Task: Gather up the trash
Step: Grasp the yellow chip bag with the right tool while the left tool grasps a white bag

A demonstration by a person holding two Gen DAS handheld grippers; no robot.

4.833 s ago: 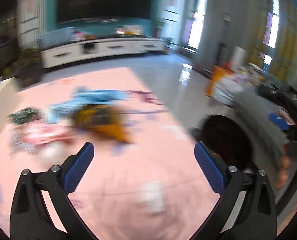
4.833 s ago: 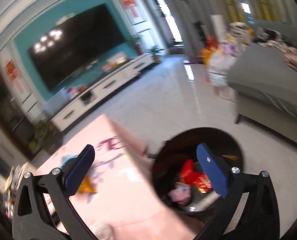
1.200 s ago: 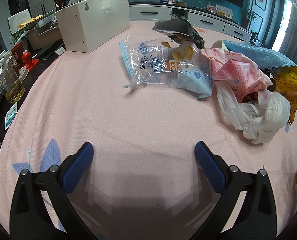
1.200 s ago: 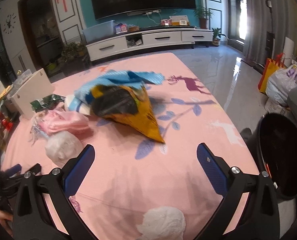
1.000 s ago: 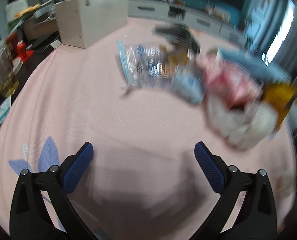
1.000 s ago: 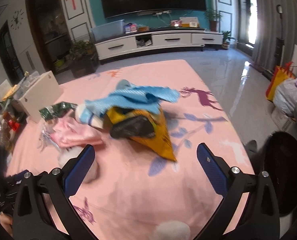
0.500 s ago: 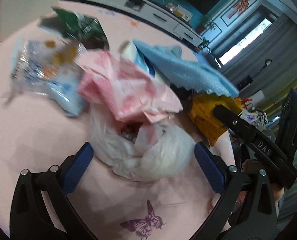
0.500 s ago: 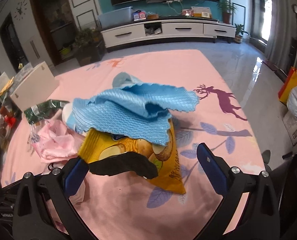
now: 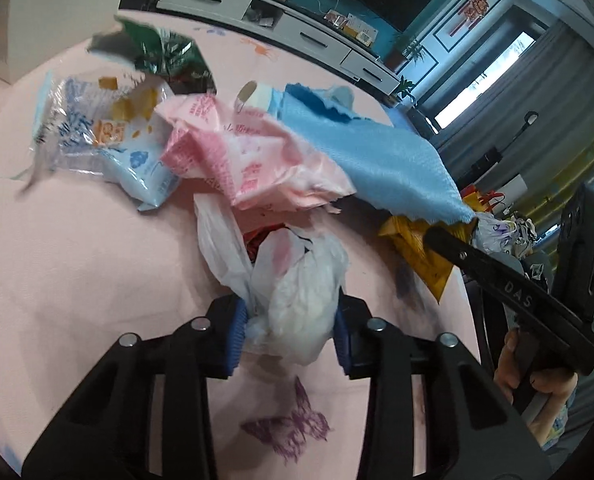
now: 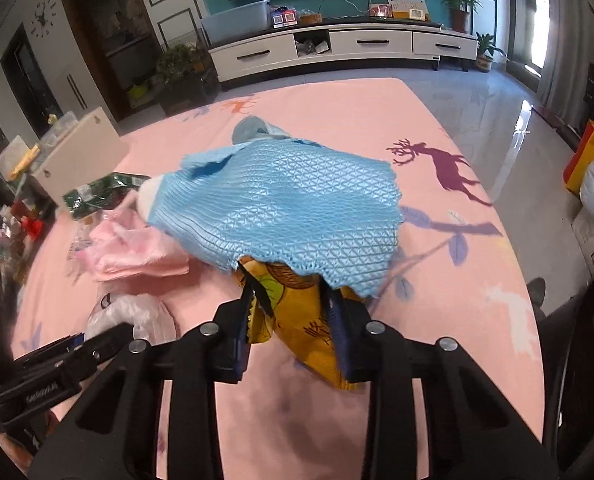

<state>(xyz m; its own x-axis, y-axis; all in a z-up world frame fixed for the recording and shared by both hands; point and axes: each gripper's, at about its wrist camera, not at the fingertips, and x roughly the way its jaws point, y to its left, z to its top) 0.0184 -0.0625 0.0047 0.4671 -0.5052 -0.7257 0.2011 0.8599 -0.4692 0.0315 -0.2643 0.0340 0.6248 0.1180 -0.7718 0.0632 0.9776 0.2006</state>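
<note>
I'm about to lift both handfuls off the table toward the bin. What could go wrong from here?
1. The blue cloth lies draped over the yellow snack bag that the right gripper's jaws are closing on, so lifting may drag it along.
2. The left gripper's jaws are closing on only the near end of the white plastic bag; its open mouth shows red contents that could spill.

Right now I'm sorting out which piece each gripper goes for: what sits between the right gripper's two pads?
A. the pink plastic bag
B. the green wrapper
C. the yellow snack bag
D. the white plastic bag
C: in the right wrist view the right gripper, its jaws closing, has the yellow snack bag between its pads, under the blue cloth; the white plastic bag is in the left gripper.
</note>
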